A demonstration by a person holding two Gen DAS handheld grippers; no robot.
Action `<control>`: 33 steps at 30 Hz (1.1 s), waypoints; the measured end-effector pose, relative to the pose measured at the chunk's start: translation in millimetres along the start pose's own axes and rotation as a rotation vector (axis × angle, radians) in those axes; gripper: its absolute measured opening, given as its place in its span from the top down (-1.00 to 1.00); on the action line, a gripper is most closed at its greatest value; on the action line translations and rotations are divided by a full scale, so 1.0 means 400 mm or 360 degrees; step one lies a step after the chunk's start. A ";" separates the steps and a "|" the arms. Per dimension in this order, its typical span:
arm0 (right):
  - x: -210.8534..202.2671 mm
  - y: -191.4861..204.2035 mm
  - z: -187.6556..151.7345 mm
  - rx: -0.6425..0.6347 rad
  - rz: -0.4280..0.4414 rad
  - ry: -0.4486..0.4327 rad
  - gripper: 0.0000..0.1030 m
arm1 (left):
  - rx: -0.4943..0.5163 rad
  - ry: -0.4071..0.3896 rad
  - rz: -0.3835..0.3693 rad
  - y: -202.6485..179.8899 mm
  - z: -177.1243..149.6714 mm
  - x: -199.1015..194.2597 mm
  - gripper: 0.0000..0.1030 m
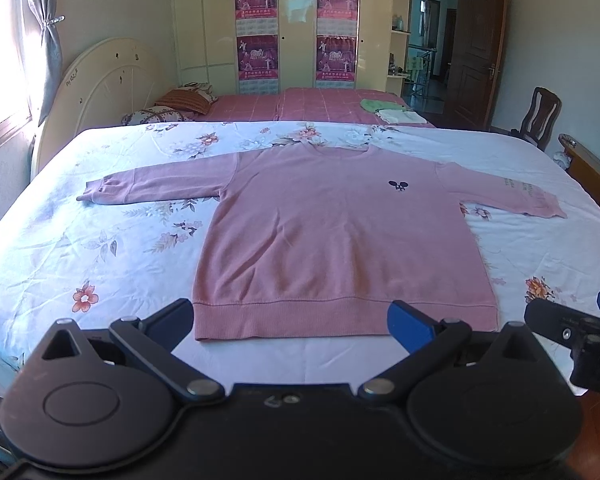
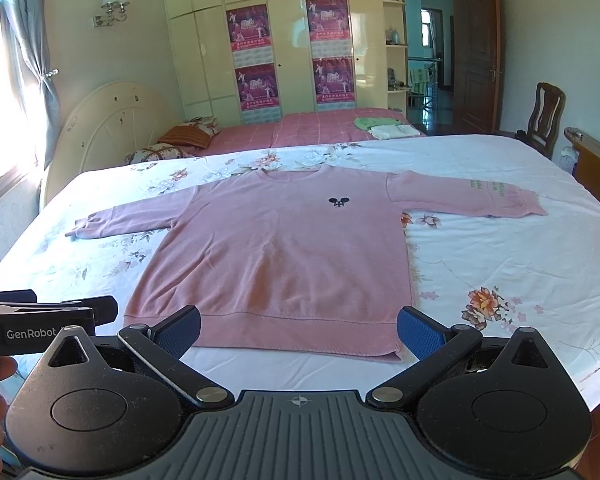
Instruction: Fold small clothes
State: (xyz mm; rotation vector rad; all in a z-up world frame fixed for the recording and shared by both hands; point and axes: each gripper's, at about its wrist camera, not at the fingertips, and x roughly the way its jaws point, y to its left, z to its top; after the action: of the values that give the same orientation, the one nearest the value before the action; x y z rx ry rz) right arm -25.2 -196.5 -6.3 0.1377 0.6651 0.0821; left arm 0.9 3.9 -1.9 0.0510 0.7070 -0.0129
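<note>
While both sets of fingers are sitting spread wide w/ nothing between them, left gripper [image 1: 292,322] and right gripper [image 2: 299,330] are hovering just off the near hem of the pink sweatshirt [image 1: 332,240]. Sweatshirt is lying flat, front up, sleeves out to both sides, on the floral bed sheet [image 1: 100,248]. Folded clothes [image 2: 384,127] are resting on the far pink bed, well apart.
</note>
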 end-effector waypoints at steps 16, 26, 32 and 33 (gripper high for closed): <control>0.019 0.001 0.012 0.0006 -0.0014 0.0006 -1.00 | -0.0034 -0.0023 -0.0031 0.002 0.011 0.016 -1.00; 0.043 -0.002 0.027 0.0015 -0.0044 0.0004 -1.00 | -0.0029 -0.0033 -0.0036 0.009 0.035 0.052 -1.00; 0.081 -0.007 0.046 0.0032 -0.0063 0.0003 -1.00 | -0.0036 -0.0029 -0.0040 0.031 0.069 0.098 -1.00; 0.089 -0.007 0.051 0.0033 -0.0074 0.0002 -1.00 | -0.0032 -0.0023 -0.0034 0.036 0.075 0.108 -1.00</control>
State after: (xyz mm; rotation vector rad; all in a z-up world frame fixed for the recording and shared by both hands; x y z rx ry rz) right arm 15.6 -197.2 -12.7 0.1421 0.6704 0.0305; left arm 53.7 17.0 -6.7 0.0241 0.6930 -0.0263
